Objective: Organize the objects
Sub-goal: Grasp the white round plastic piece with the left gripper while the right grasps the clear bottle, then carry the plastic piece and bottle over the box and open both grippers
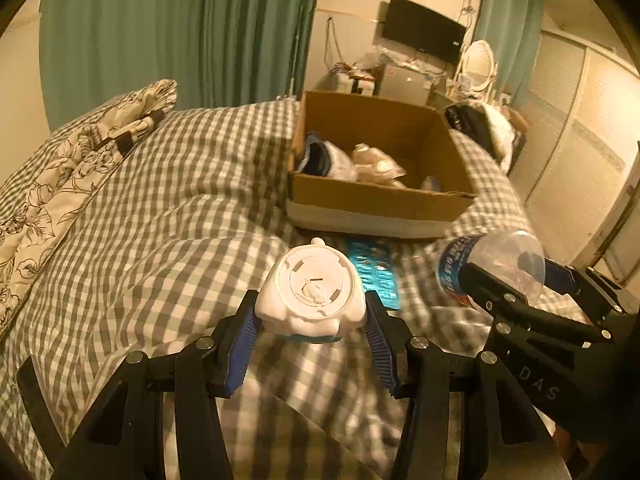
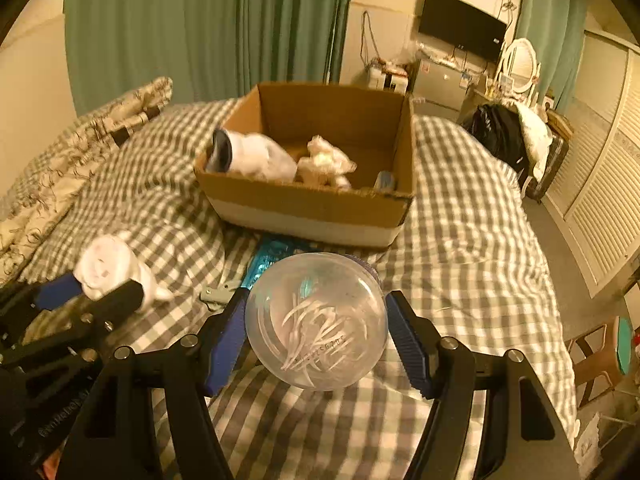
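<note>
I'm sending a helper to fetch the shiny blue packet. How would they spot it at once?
Find the cardboard box on the checked bedspread. The blue packet lies flat on the bedspread by the box's near side. It is the only glossy, bright blue thing there, unlike the clear bottle and the white toy.

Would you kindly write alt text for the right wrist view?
The right gripper holds a clear plastic bottle bottom-first above a checked bed cover. Ahead sits an open cardboard box; at left, the left gripper holds a white object.
</note>
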`<state>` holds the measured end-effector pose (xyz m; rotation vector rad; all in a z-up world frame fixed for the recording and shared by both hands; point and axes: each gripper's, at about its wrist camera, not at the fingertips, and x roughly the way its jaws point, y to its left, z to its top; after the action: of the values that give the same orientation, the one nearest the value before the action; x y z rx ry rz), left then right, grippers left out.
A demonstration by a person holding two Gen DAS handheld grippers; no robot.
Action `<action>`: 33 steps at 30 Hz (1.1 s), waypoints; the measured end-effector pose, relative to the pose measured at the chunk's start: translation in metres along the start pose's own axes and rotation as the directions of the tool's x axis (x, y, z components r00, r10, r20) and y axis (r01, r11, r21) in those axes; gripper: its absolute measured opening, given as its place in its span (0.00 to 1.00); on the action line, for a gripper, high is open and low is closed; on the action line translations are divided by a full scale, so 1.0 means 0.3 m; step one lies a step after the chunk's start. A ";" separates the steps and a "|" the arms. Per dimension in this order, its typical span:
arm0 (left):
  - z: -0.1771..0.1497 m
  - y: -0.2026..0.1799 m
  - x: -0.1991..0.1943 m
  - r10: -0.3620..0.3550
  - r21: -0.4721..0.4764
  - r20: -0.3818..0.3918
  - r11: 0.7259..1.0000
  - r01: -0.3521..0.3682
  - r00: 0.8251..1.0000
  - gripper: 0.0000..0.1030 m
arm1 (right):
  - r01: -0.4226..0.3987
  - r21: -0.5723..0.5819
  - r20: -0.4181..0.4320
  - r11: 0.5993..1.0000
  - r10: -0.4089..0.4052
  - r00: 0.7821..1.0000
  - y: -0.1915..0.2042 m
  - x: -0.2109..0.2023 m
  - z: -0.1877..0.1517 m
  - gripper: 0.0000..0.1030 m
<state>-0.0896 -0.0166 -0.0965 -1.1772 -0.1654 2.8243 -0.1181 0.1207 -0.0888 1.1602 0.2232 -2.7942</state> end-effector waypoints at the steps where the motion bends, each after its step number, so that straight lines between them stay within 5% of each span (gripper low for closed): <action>1: 0.001 -0.005 -0.011 -0.005 0.002 0.005 1.000 0.005 1.000 0.51 | -0.002 0.001 0.012 1.000 0.002 1.000 -0.002 -0.019 0.005 0.65; 17: 0.202 -0.094 -0.194 -0.046 0.047 0.153 0.998 0.039 0.987 0.51 | -0.039 -0.031 0.226 0.999 0.045 0.973 -0.046 -0.326 0.163 0.64; 33: 0.506 -0.106 -0.061 0.021 0.103 0.217 0.994 -0.044 0.976 0.51 | -0.034 -0.042 0.359 0.999 0.046 0.932 -0.149 -0.279 0.483 0.64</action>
<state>-0.1839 0.0024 0.0268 -0.8591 -0.0061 2.9427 -0.1668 0.1427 0.0759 0.6162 0.2095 -2.8853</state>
